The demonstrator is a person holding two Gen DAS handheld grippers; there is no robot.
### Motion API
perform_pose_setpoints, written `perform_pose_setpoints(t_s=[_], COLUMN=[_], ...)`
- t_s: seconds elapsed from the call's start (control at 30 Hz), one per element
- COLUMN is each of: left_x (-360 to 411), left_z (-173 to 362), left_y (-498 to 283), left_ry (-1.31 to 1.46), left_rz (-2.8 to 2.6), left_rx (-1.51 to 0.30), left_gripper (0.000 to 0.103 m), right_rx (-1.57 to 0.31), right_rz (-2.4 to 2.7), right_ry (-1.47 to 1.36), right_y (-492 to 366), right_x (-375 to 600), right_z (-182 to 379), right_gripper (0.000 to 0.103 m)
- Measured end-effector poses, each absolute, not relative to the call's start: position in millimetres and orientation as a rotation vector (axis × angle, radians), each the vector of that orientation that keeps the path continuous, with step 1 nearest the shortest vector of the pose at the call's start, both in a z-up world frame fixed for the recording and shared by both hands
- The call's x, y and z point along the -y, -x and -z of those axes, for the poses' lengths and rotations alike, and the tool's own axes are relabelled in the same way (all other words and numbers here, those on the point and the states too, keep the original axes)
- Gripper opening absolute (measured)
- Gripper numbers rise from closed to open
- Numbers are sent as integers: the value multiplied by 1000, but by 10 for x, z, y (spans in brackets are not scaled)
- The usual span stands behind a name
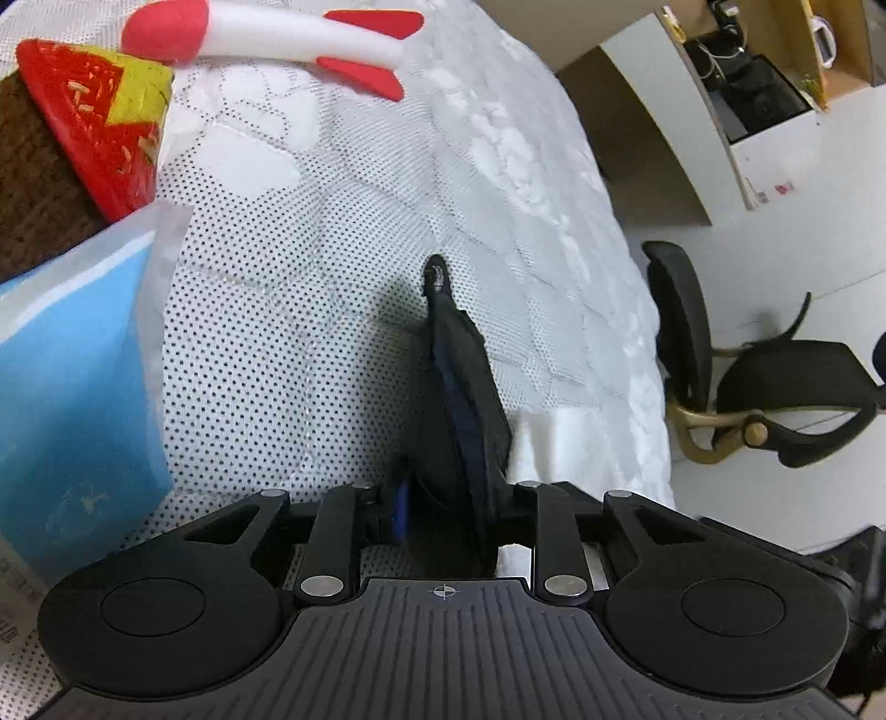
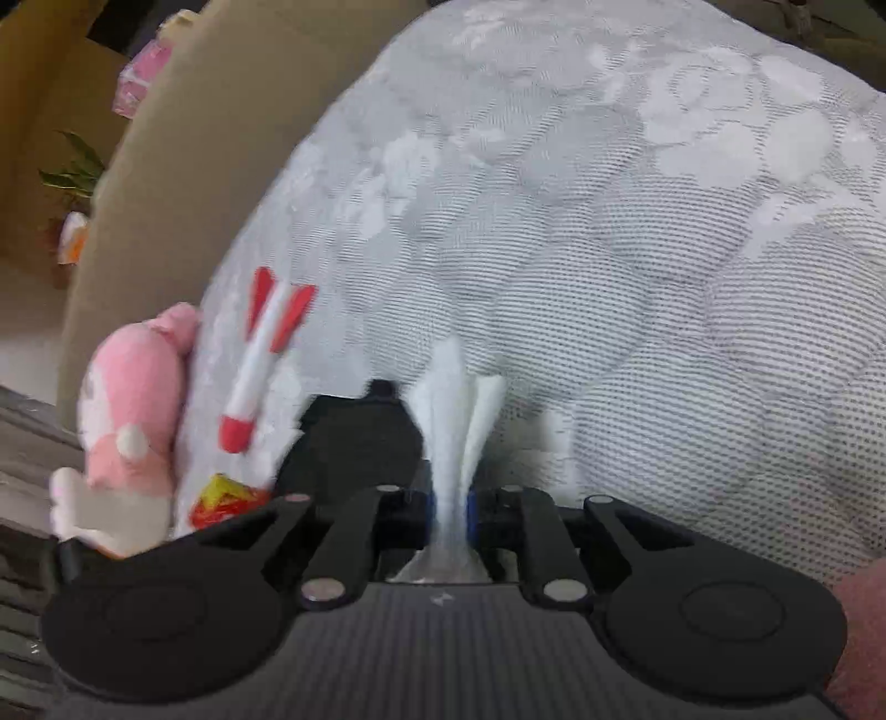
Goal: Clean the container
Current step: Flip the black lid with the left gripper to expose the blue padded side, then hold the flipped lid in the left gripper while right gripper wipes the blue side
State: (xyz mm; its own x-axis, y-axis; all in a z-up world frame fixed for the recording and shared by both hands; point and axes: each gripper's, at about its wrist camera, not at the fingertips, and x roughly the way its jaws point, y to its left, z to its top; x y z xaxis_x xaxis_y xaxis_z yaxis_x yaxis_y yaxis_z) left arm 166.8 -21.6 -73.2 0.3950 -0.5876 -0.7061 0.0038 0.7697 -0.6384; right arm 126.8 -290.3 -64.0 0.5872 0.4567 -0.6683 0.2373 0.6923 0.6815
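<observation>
My left gripper is shut on a flat black zip pouch, the container, and holds it on edge above the white mesh bed cover; its zip pull points away from me. My right gripper is shut on a folded white tissue, which sticks out forward. In the right wrist view the black pouch shows just left of the tissue, close to it; whether they touch I cannot tell. A bit of the white tissue shows right of the pouch in the left wrist view.
On the bed lie a white and red toy rocket, a red and yellow box, a blue pack in clear plastic and a pink plush toy. A black chair and cardboard boxes stand beside the bed.
</observation>
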Motion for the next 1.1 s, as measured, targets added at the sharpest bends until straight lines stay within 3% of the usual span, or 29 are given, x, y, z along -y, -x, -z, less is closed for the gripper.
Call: perform_pose_setpoints(t_s=[0.23,0.37,0.8,0.97,1.03,1.1], left_x=[517,772,847,687,593,506], left_z=[110,87,534,564,518,497], left_y=[-1603,-1385,-925,-1026,-1088,-1114], left_ry=[-129,-587,-370,-237,-153,-95], left_rz=[372,366,593,617,639,650], left_rx=[-894,-751,-828,-862,-889,-904], left_gripper=[27,28,83,86,93,94], right_rx=[-922,-916,-752,-926,-969,-938], right_rz=[-199,-207,-296,-315,-179,-73], right_ry=[-767,-750,-746,-672,-582,-529], right_y=[-1267,-1259,-1033,-1160,-1173,-1154], right_x=[2821,2794,2779,2506,2457,2488], right_z=[533,502,206,395,454,404], right_gripper=[14,14,14,14,13,13])
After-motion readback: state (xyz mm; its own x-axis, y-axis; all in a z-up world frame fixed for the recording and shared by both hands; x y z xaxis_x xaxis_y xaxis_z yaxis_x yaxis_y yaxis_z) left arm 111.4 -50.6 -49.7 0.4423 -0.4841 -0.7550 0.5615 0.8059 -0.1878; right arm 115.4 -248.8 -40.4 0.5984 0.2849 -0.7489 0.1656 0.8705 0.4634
